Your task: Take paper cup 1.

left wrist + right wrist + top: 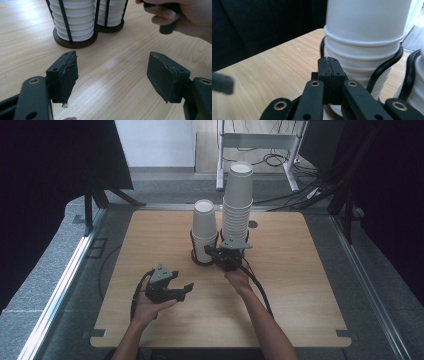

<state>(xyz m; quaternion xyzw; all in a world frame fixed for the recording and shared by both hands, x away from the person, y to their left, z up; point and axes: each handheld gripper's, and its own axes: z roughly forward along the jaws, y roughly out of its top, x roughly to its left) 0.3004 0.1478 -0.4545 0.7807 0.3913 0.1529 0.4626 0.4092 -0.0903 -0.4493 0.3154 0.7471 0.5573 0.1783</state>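
Observation:
Two stacks of white paper cups stand in black wire holders at the middle of the wooden table (300, 285): a short stack (204, 222) and a taller one (238, 200) to its right. My right gripper (208, 251) is shut with nothing between its pads, its tip right at the lower part of the short stack (364, 37), by the holder's wire (387, 65). My left gripper (181, 283) lies nearer the front left, open and holding nothing. In the left gripper view its jaws (112, 56) stand wide apart over bare wood, facing both holders (75, 43).
The second holder (412, 72) curves in at the right of the right gripper view. The hand on the right gripper (185, 17) sits at the top right of the left gripper view. Dark curtains, a metal rail (55, 295) and floor cables (280, 157) surround the table.

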